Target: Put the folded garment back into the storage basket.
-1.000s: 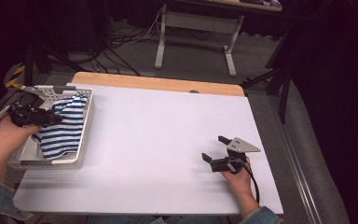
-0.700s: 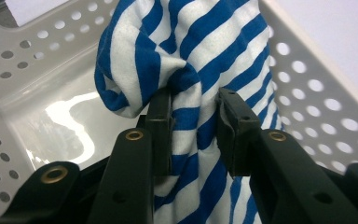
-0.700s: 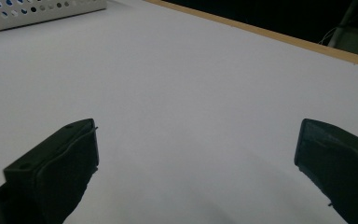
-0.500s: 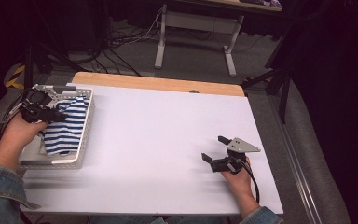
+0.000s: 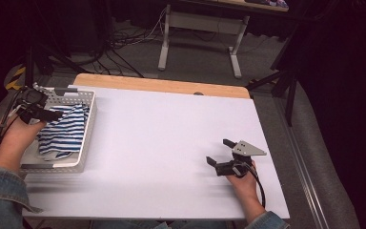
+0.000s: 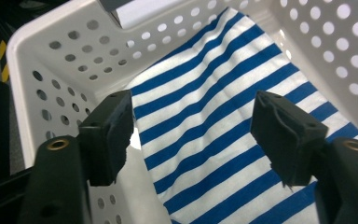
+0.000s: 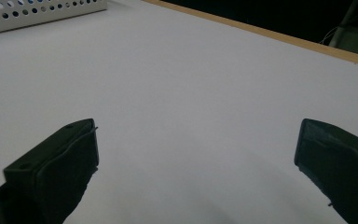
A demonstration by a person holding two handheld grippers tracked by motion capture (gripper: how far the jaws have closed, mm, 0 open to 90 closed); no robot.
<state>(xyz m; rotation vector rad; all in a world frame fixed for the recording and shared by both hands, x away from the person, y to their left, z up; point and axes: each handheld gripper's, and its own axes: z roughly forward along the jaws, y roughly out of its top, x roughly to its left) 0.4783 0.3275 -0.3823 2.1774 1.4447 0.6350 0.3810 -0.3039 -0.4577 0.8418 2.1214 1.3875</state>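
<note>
Our left gripper [image 6: 193, 135] hangs over the white perforated basket [image 5: 89, 124] at the tabletop's [image 5: 171, 143] left edge, its jaws just opened wide and holding nothing; the blue-and-white striped cloth [image 6: 223, 121] lies loose beneath them. The left gripper view shows the basket walls close on both sides. Our right gripper [image 5: 220, 152] rests near the front right corner, jaws spread, open white surface ahead. Beyond the wooden far edge, cables cross a dark floor.

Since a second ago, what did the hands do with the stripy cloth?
The left gripper slid toward the basket's far left corner; its jaws have just been opening, letting the striped cloth lie loose in the basket. The right gripper stayed open on the white table.
</note>
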